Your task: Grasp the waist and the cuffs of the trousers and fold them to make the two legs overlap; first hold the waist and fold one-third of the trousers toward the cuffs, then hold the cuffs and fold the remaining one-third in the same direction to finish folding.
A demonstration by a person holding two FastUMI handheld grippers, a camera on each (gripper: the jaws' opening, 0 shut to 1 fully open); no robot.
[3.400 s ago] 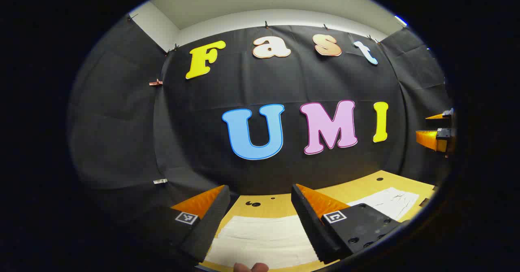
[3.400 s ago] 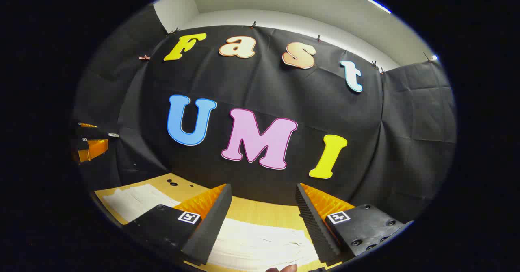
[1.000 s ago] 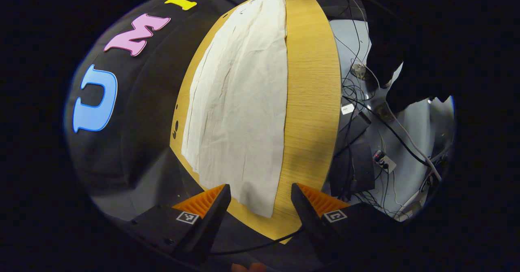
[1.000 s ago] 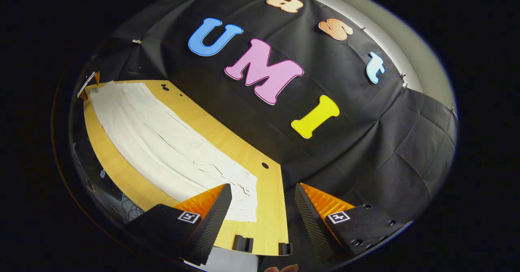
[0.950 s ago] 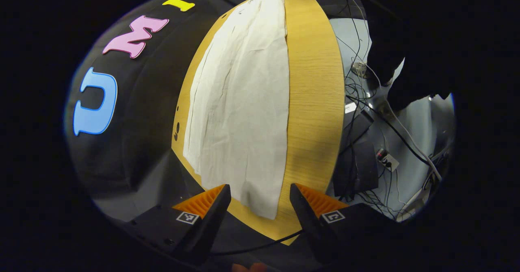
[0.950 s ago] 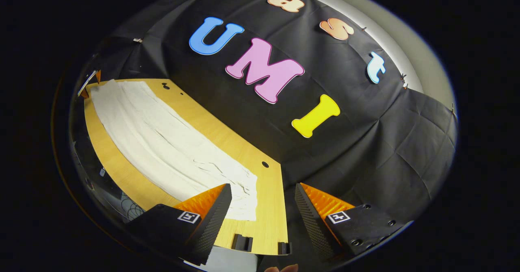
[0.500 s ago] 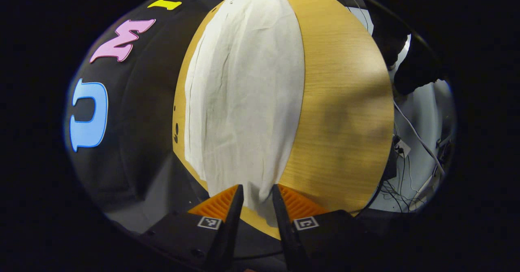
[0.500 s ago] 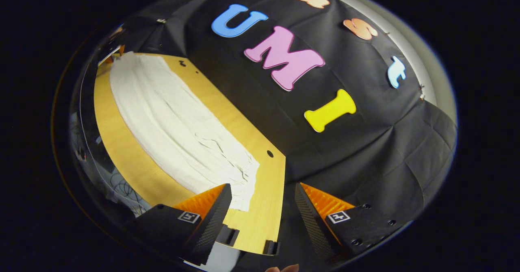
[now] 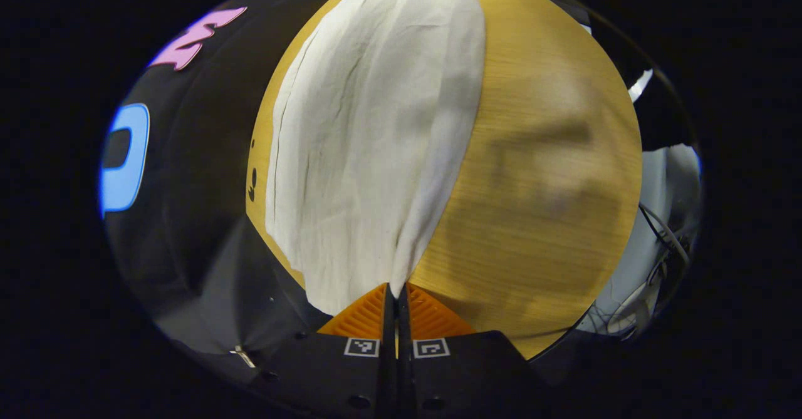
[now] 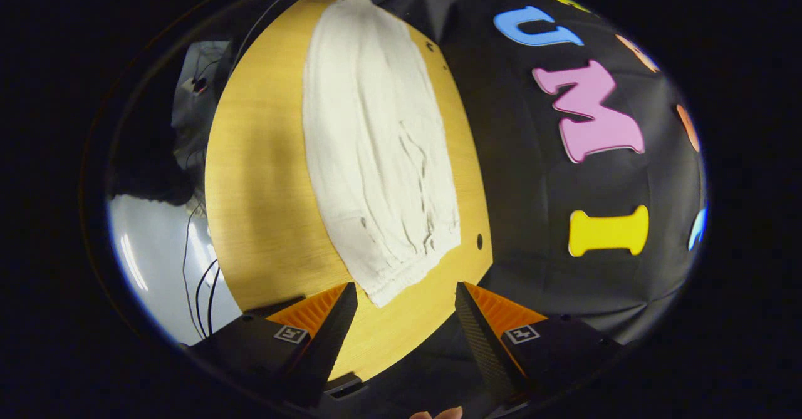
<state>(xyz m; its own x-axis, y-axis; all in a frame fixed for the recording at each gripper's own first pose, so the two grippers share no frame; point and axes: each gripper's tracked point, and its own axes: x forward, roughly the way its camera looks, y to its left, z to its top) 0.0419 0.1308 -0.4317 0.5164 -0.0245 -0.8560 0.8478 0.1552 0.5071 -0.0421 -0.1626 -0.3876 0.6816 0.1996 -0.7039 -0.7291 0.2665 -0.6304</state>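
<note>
White trousers [image 9: 376, 124] lie lengthwise on a wooden table [image 9: 551, 175]. In the left gripper view, my left gripper [image 9: 396, 290] is shut on the near corner of the cuff end, and the cloth rises in a ridge into the fingers. In the right gripper view, the trousers [image 10: 376, 137] run away from me, with the gathered waist end nearest. My right gripper [image 10: 406, 294] hangs open just short of that waist corner, fingers wide apart and nothing between them. The far cuff end reaches the table's [image 10: 263, 175] far edge.
A small hole [image 10: 479, 240] sits in the table near the waist. Dark holes [image 9: 252, 187] mark the table edge by the cuffs. Cables [image 10: 194, 262] trail over the pale floor beyond the table's near side. The black cloth wall runs along the table's far long edge.
My left gripper came down and shut on the cuff corner, lifting the cloth into a ridge. My right gripper swung round to face along the trousers, close to the waist end.
</note>
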